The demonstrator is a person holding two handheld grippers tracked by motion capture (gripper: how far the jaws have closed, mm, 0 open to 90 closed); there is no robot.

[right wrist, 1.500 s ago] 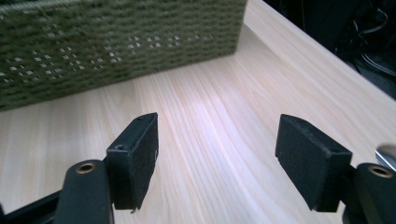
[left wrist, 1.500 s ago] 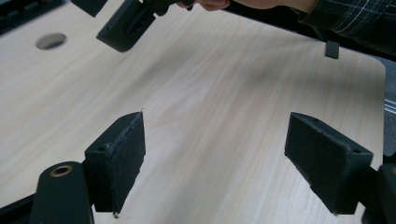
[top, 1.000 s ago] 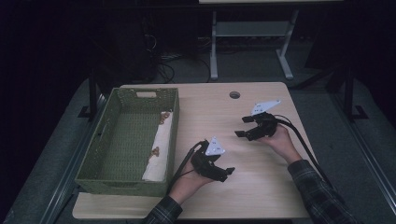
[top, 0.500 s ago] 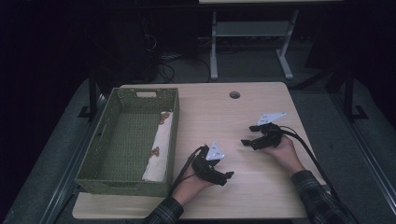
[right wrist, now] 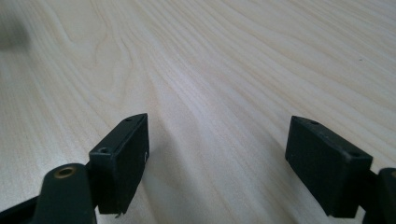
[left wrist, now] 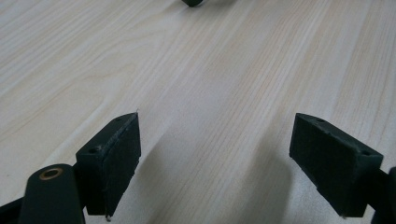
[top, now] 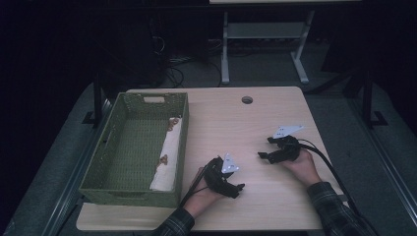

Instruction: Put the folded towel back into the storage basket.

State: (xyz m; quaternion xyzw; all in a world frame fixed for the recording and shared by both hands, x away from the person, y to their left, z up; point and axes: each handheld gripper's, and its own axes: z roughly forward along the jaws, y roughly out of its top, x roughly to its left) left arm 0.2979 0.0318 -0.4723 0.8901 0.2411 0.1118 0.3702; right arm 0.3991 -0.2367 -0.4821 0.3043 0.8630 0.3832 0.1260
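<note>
Left gripper (top: 235, 188) low over table (top: 221, 128), jaws apart, empty; right gripper (top: 264, 156) likewise, jaws wide, basket (top: 129, 195) beyond left hand.

no readable text, no labels, no brands, no numbers, no signs on anything here

We see a pale, matt wood-grain surface (top: 221, 128), a woven green basket (top: 98, 169) and matt black gripper (left wrist: 215, 172) pads.
</note>
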